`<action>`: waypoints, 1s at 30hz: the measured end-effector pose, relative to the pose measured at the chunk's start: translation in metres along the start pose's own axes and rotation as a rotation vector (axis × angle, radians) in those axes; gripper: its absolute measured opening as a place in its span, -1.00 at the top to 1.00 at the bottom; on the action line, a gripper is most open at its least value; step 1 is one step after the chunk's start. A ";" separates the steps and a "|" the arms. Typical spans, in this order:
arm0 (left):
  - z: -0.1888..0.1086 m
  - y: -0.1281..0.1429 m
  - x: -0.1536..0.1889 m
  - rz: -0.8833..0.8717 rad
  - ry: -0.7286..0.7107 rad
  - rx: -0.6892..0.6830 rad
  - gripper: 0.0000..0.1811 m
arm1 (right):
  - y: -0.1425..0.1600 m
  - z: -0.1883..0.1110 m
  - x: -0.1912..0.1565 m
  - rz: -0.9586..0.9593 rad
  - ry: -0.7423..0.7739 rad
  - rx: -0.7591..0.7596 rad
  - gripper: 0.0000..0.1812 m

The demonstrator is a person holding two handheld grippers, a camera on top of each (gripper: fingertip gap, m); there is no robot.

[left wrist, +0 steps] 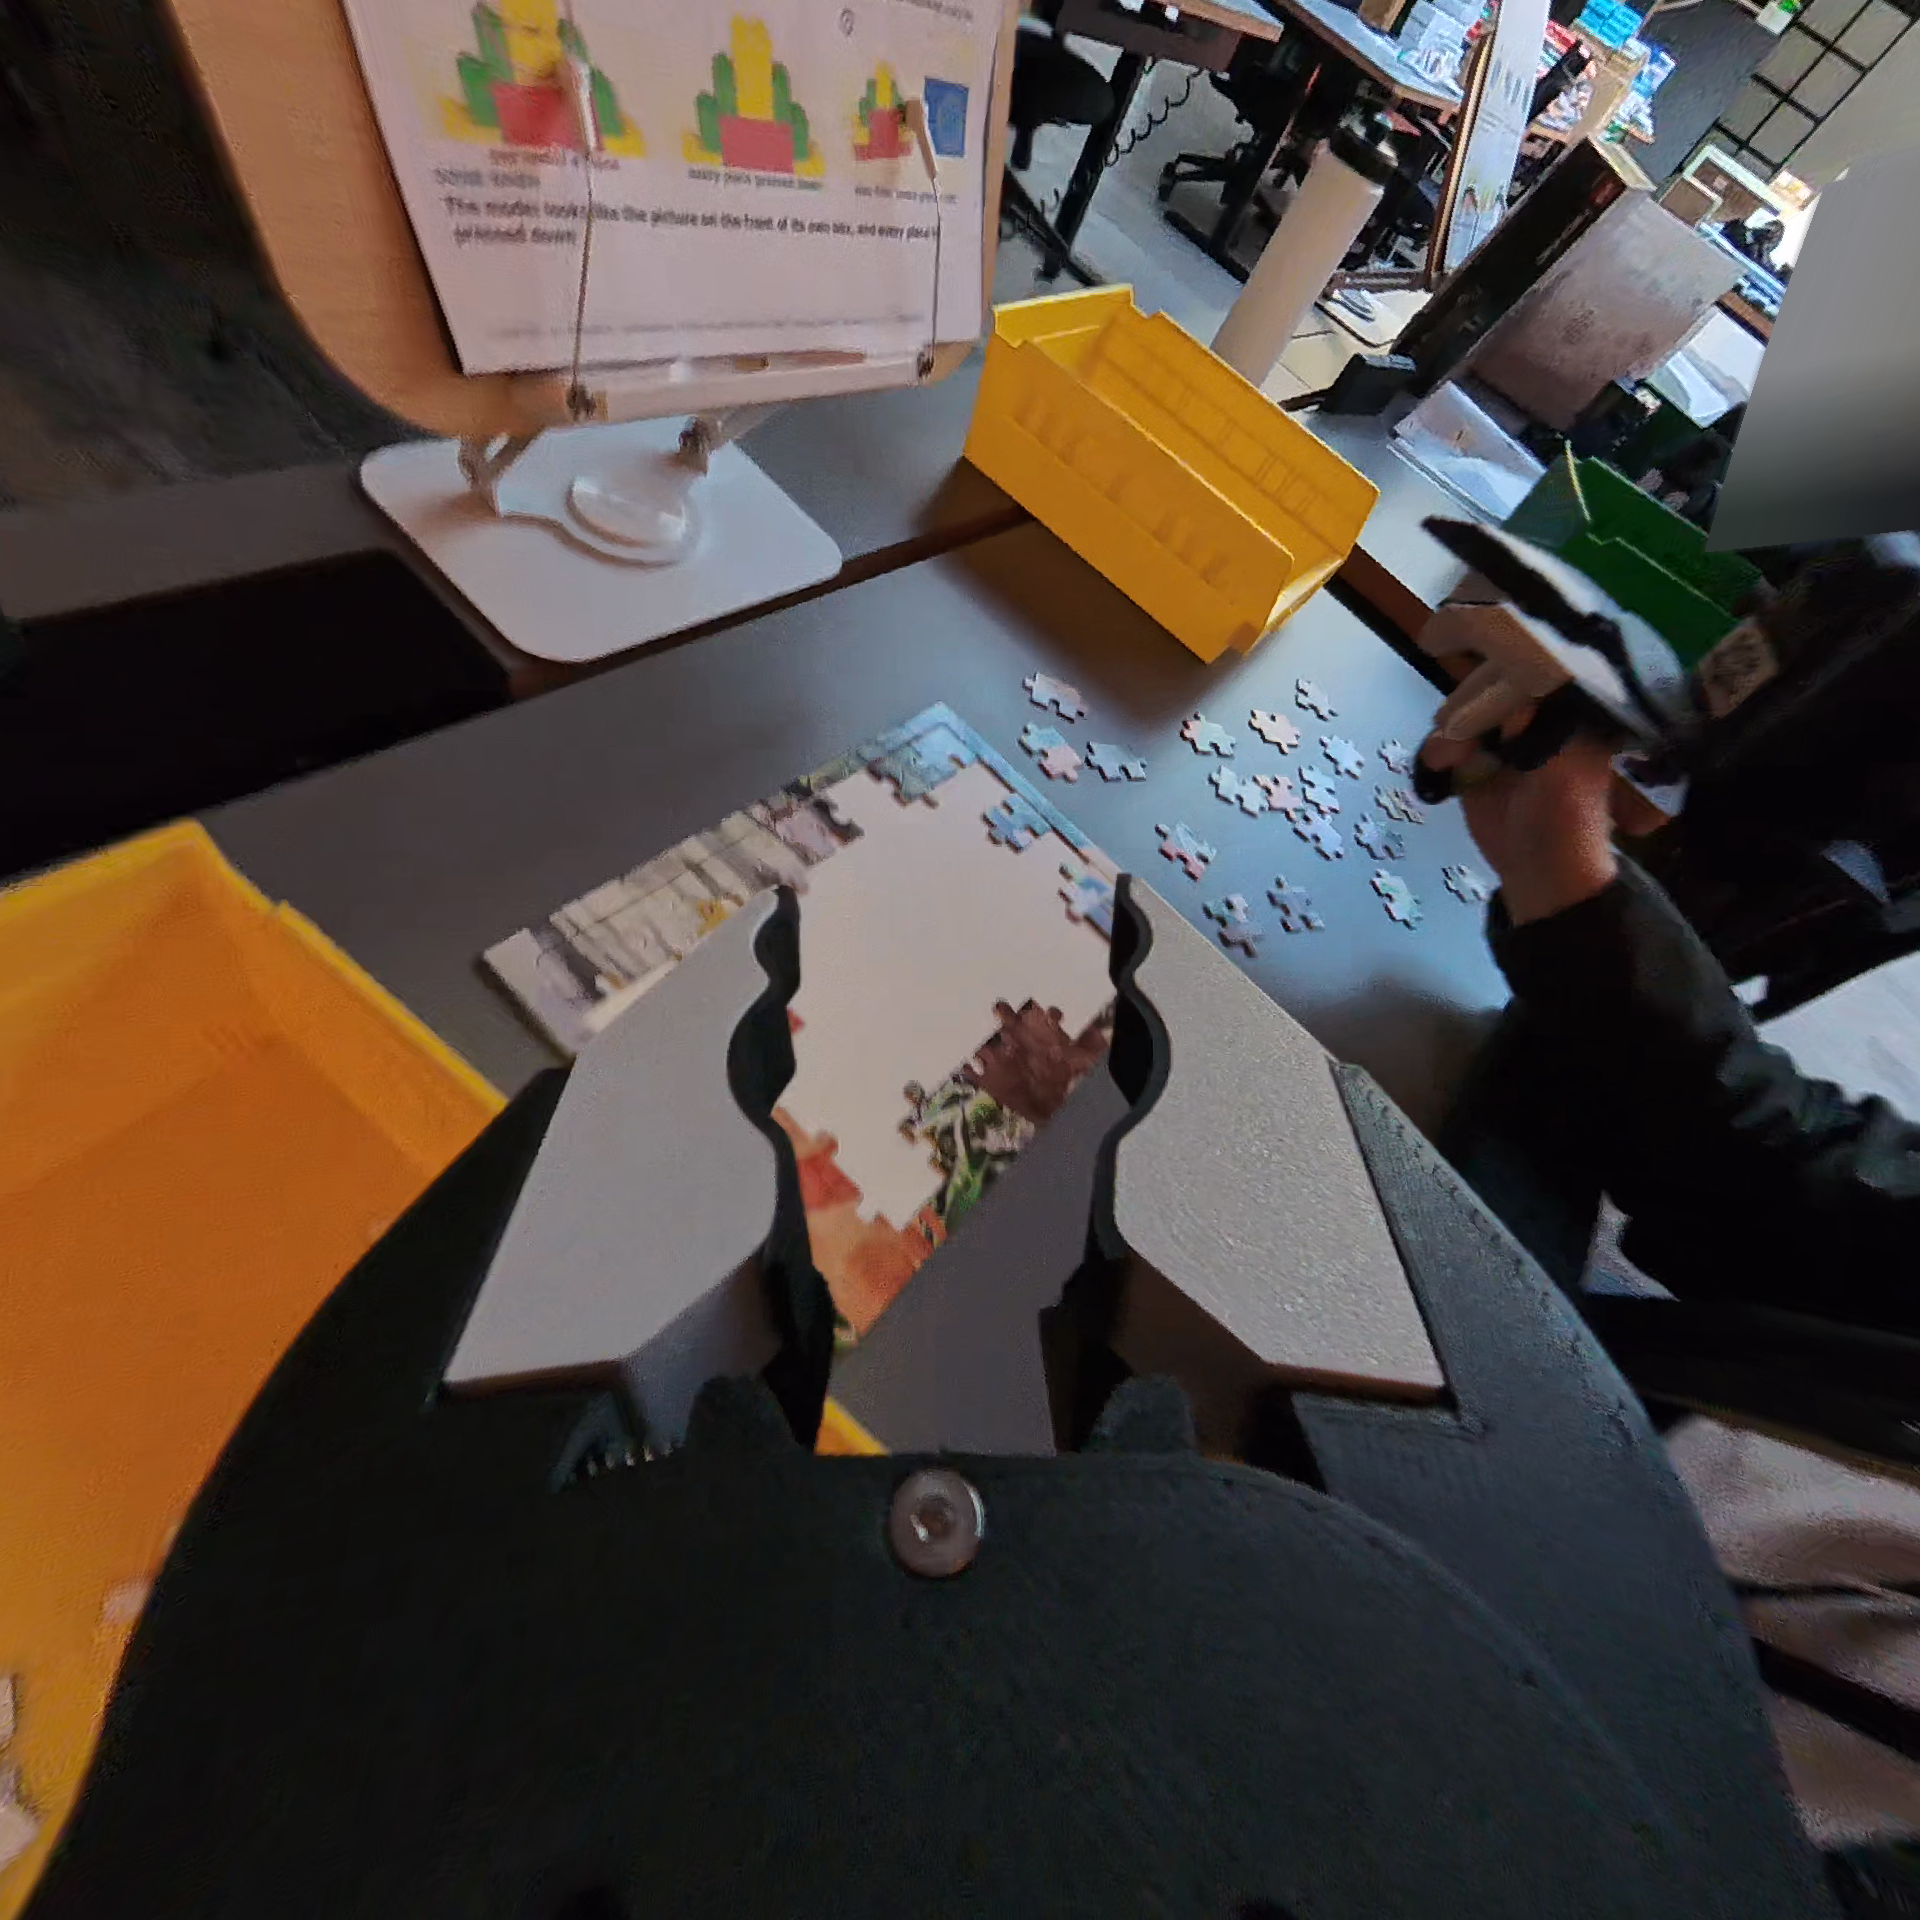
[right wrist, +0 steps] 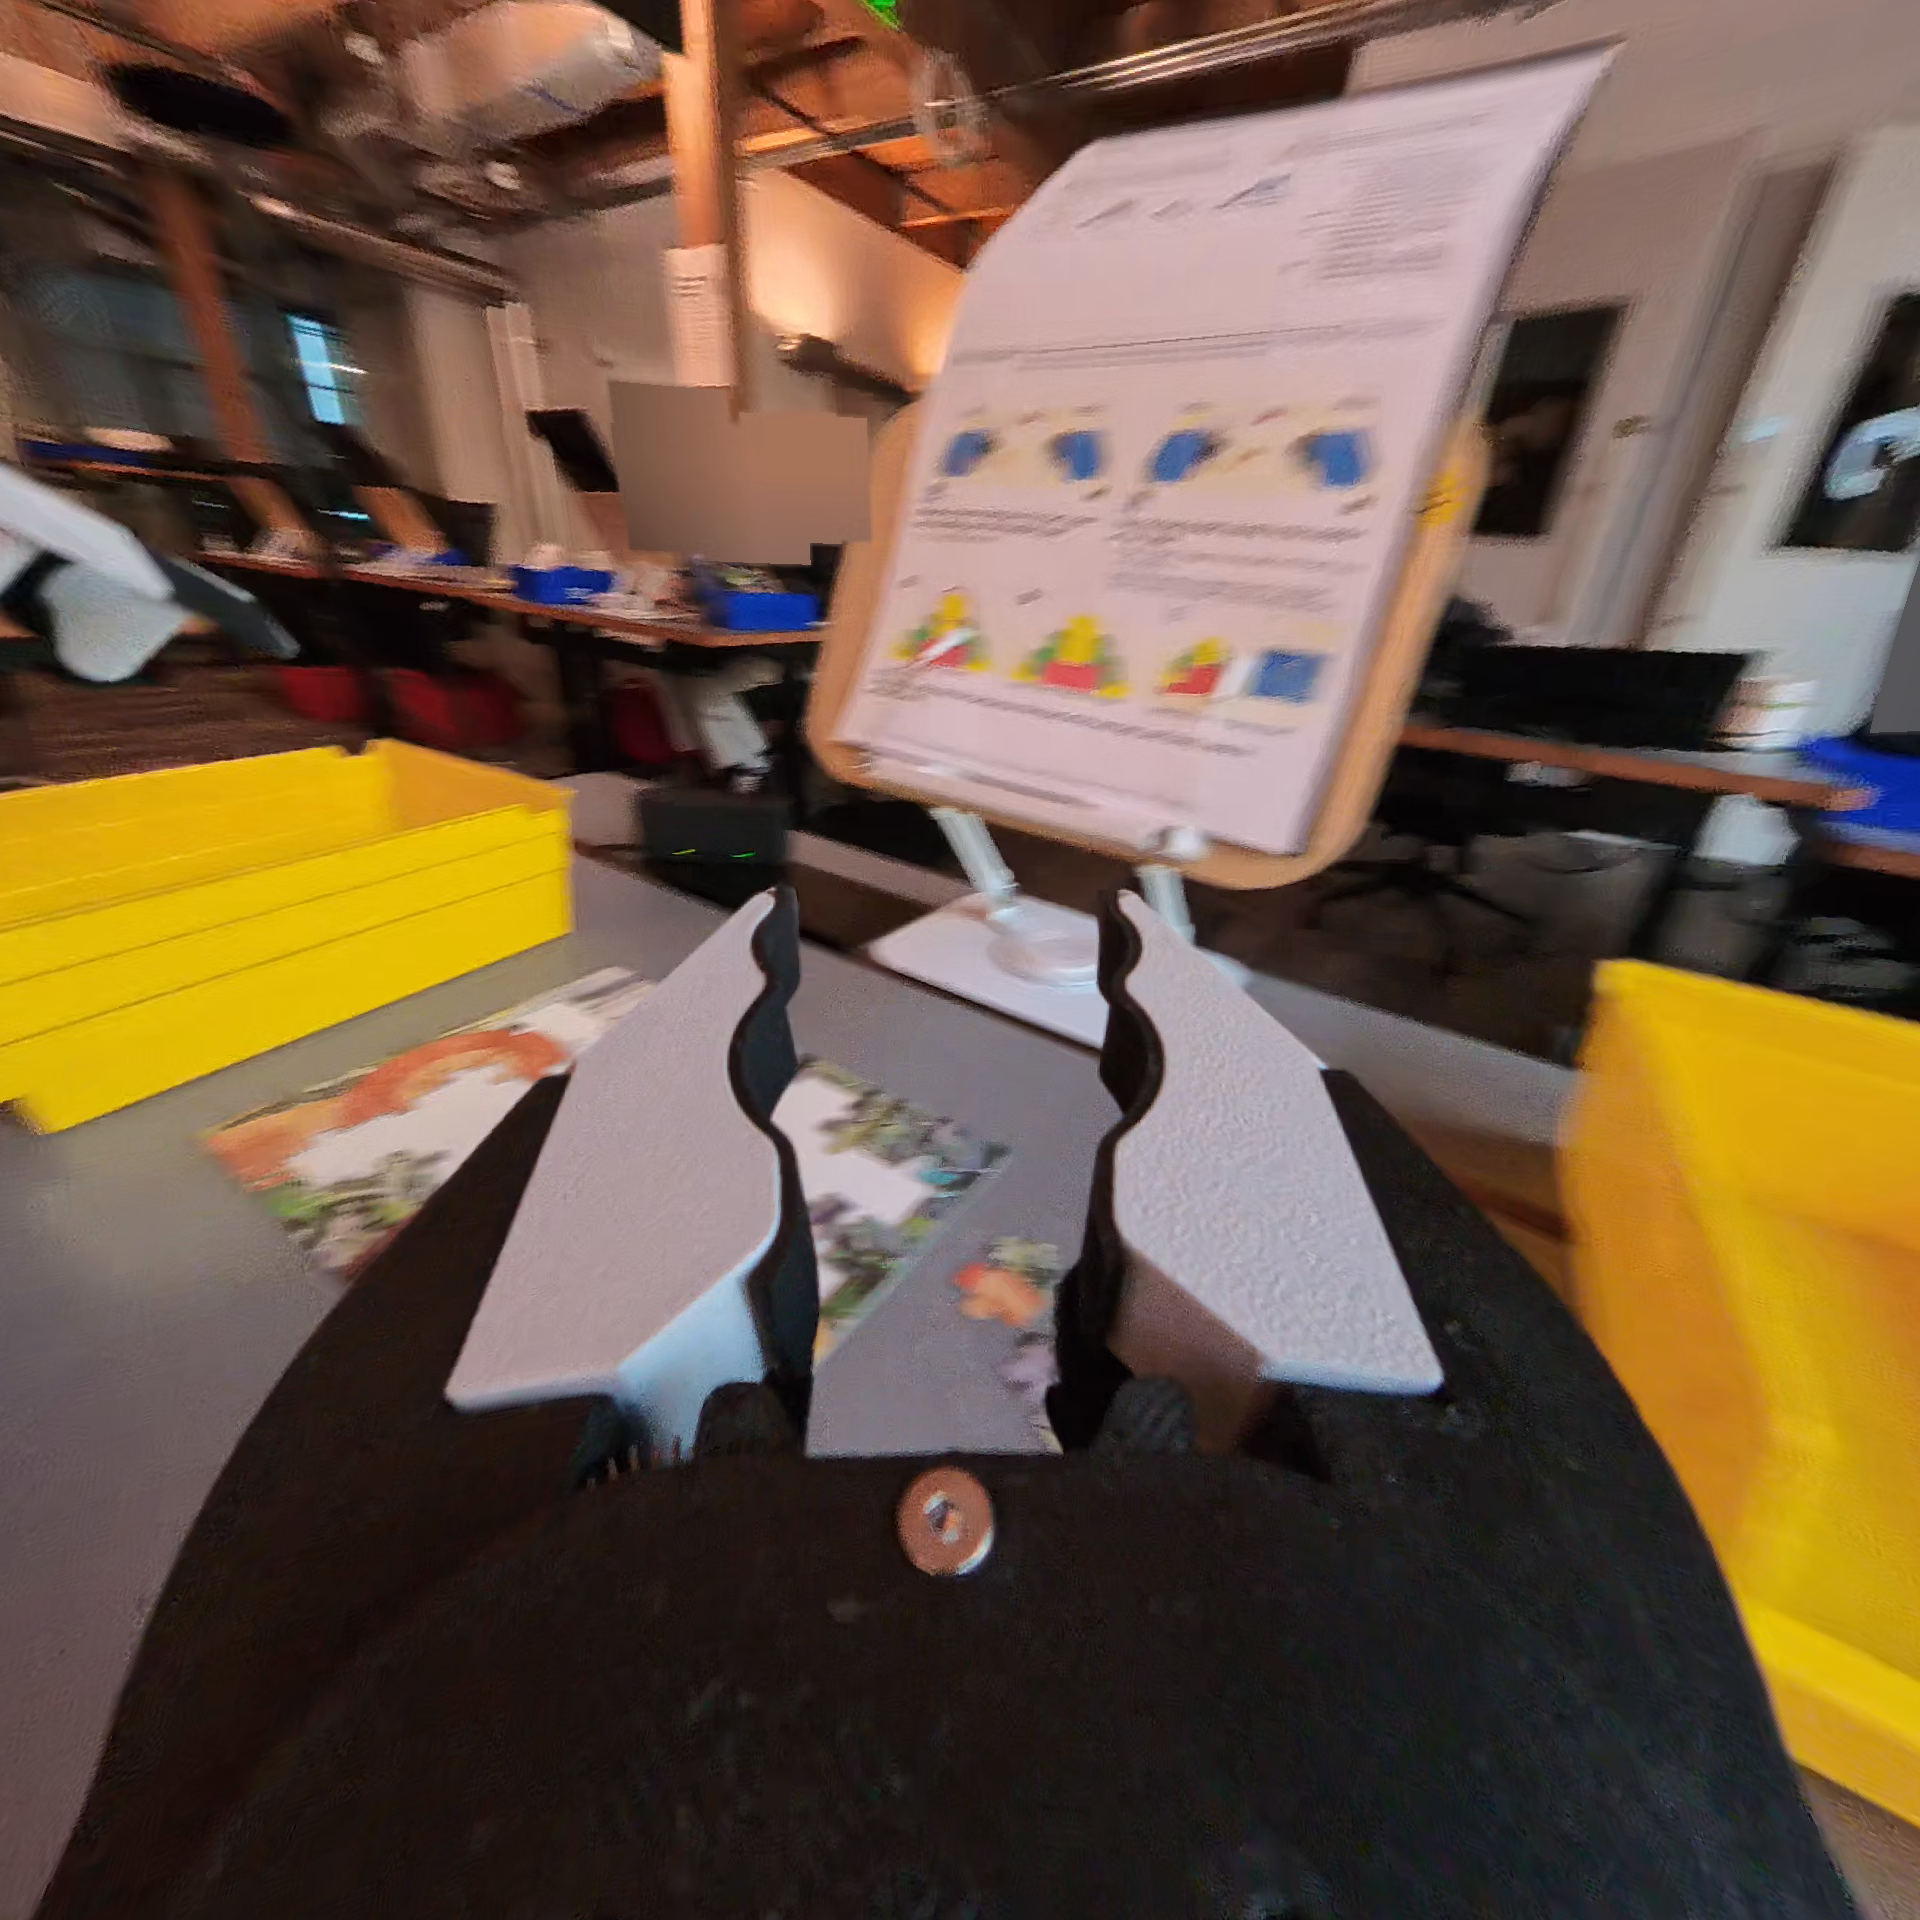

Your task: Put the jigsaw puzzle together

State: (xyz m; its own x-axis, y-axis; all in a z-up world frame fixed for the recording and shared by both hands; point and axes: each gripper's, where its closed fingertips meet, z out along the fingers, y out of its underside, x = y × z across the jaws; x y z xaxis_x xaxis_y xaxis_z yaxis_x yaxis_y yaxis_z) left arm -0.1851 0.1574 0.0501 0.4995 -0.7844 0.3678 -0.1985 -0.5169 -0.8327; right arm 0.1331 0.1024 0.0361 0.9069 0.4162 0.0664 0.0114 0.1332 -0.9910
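Grey tabletop point(left wrist: 582, 748) carries your half-built jigsaw puzzle point(left wrist: 935, 935), its white middle unfilled, seen between your left gripper point(left wrist: 945, 914)'s spread, empty jaws. Loose pieces point(left wrist: 1278, 790) lie scattered just right of it, near your hand point(left wrist: 1527, 790). Your right gripper point(right wrist: 945, 914) is also spread and empty; its view is blurred, the puzzle partly hidden behind the fingers.

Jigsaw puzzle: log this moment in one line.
puzzle board: border partly filled, middle bare | loose pieces: beside board | left claw: open, empty | right claw: open, empty
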 end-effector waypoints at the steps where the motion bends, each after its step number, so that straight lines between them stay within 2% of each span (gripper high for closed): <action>1: -0.012 0.010 -0.008 -0.051 0.005 -0.039 0.37 | 0.015 0.011 -0.019 0.015 -0.059 -0.023 0.36; 3: -0.031 0.034 -0.040 -0.153 -0.074 -0.125 0.45 | 0.046 0.025 -0.046 -0.039 -0.148 -0.138 0.33; 4: -0.040 0.050 -0.065 -0.194 -0.173 -0.181 0.47 | 0.056 0.027 -0.049 -0.091 -0.150 -0.185 0.33; 6: -0.056 0.086 -0.113 -0.251 -0.372 -0.316 0.48 | 0.060 0.027 -0.045 -0.143 -0.130 -0.192 0.33; 7: -0.061 0.101 -0.131 -0.273 -0.428 -0.369 0.50 | 0.060 0.026 -0.043 -0.125 -0.127 -0.183 0.33; 10: -0.058 0.136 -0.161 -0.384 -0.467 -0.469 0.49 | 0.058 0.020 -0.028 -0.025 -0.103 -0.163 0.34; 14: -0.051 0.169 -0.187 -0.484 -0.539 -0.579 0.50 | 0.061 0.017 -0.011 0.082 -0.088 -0.150 0.37; 17: -0.046 0.174 -0.197 -0.498 -0.604 -0.589 0.51 | 0.063 0.016 -0.011 0.115 -0.117 -0.156 0.37; 20: -0.049 0.179 -0.205 -0.487 -0.684 -0.635 0.42 | 0.059 0.015 -0.017 0.120 -0.154 -0.141 0.39; 24: -0.047 0.192 -0.203 -0.437 -0.696 -0.740 0.41 | 0.059 0.014 -0.021 0.084 -0.169 -0.153 0.39; 30: -0.043 0.194 -0.202 -0.378 -0.728 -0.798 0.49 | 0.062 0.013 -0.024 0.070 -0.190 -0.173 0.41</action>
State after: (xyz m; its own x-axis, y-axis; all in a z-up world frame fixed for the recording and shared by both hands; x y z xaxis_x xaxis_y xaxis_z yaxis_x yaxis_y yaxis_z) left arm -0.3606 0.2008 -0.1676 0.9592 -0.2827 -0.0046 -0.2811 -0.9516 -0.1241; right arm 0.1065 0.1123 -0.0254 0.8131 0.5821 0.0017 0.0386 -0.0509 -0.9980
